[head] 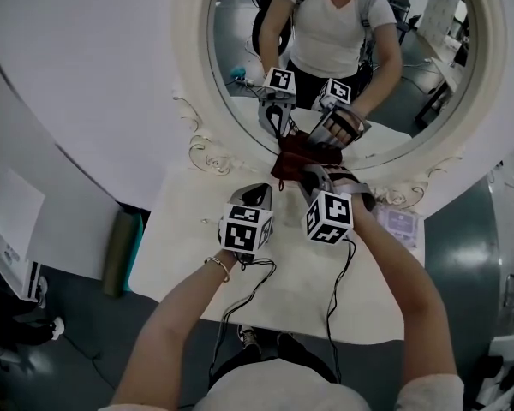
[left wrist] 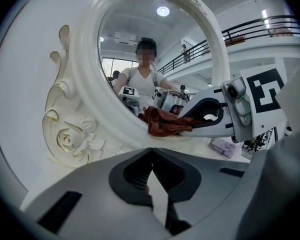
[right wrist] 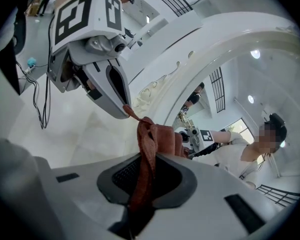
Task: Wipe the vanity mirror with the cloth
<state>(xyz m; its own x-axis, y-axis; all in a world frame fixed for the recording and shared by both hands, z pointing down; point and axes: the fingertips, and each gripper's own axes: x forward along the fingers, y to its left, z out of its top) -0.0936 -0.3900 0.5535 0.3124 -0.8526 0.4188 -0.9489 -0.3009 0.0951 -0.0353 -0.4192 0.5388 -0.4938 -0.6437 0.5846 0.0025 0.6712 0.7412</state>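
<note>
So the cloth (head: pixel 293 163), a dark red rag, is sitting bunched up at the foot of the vanity mirror (head: pixel 428 67), right at the 6 o'clock point of the round frame where it's meeting the white desk (head: pixel 180 247). The right gripper (head: pixel 315 178) is clenching it. In the right gripper view a strip of the cloth (right wrist: pixel 149 149) is running straight down between the jaws of the right gripper (right wrist: pixel 146 156), with the rest piling up past the tips.

The left gripper (head: pixel 259 192) is hanging out at about 9 o'clock of the right one, just beside it. Its jaws are pressing together, and the left gripper view isn't showing anything between them at the left gripper (left wrist: pixel 151 151). In that view the cloth (left wrist: pixel 162 123) is lying just beyond it, at 12 o'clock. From the right gripper view, a corner of the cloth is reaching up to the left gripper's tip (right wrist: pixel 124 106), and I can't tell if it's actually touching.

Both bare forearms are coming in from 6 o'clock, stretching forward and angling slightly toward each other. There's a bracelet (head: pixel 218 268) on the left wrist.
</note>
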